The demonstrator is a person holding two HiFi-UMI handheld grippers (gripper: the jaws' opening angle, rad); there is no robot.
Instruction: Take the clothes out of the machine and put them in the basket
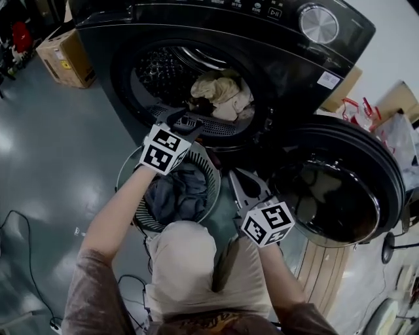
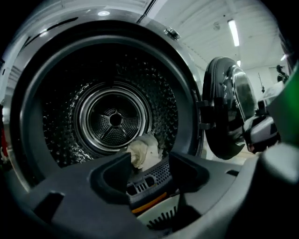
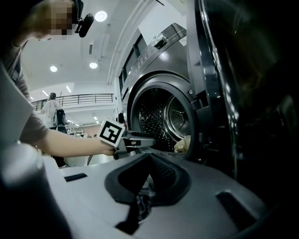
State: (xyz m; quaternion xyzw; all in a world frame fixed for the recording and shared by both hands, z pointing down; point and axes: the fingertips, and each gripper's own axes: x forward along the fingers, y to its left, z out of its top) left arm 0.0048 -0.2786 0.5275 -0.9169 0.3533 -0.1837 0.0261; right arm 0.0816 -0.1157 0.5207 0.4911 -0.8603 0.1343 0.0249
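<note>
Beige clothes [image 1: 222, 91] beyond the tongs
Machine [image 1: 111, 39] fills the top, basket [image 1: 211, 167] at centre. The clothes lie in the drum [image 1: 157, 69], just past the left tongs [image 1: 185, 121], released and empty; right tongs [image 1: 236, 175], lower centre, clenched

Looks like a big lab/test hall, not a home. Washer [image 1: 196, 19] stands on a glossy grey floor [image 1: 59, 150] w/ a thin cable [image 1: 29, 252] trailing across it near left & a cardboard box [image 1: 65, 55] at far left. Ceiling is high & white, w/ round lights [image 3: 100, 16] & a strip light [image 2: 232, 31]. Far off: a railed upper level [image 3: 77, 98] & a person w/ backpack [image 3: 53, 112] in the open hall.
</note>
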